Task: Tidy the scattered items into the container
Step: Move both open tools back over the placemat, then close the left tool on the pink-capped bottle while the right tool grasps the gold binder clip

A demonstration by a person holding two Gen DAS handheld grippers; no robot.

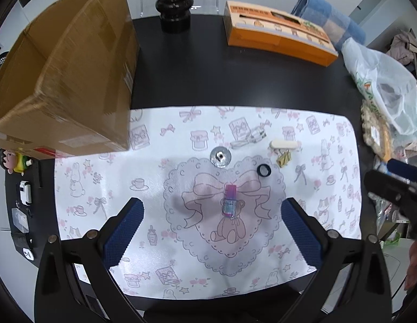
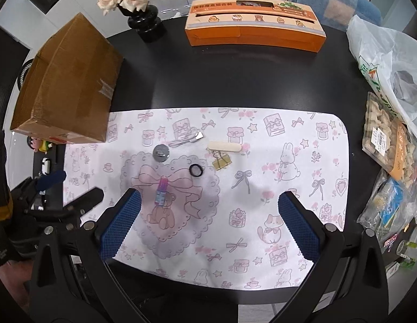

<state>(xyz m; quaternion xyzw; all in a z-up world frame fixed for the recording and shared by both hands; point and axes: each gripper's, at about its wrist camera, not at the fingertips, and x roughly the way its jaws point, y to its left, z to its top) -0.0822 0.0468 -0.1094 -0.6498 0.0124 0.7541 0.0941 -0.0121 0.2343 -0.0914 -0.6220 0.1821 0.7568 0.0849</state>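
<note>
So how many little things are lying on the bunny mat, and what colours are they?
Pink and blue: 1, the small bottle
Silver: 1, the round metal disc
Black: 1, the ring
White: 1, the cable
Cream: 1, the stick
Gold: 1, the clip
Total: 6

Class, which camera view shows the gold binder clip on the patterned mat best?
The right wrist view: the binder clip lies whole, its wire handles and gold body distinct below the cream stick. The left wrist view shows it smaller and crumpled-looking, its shape hard to read.
</note>
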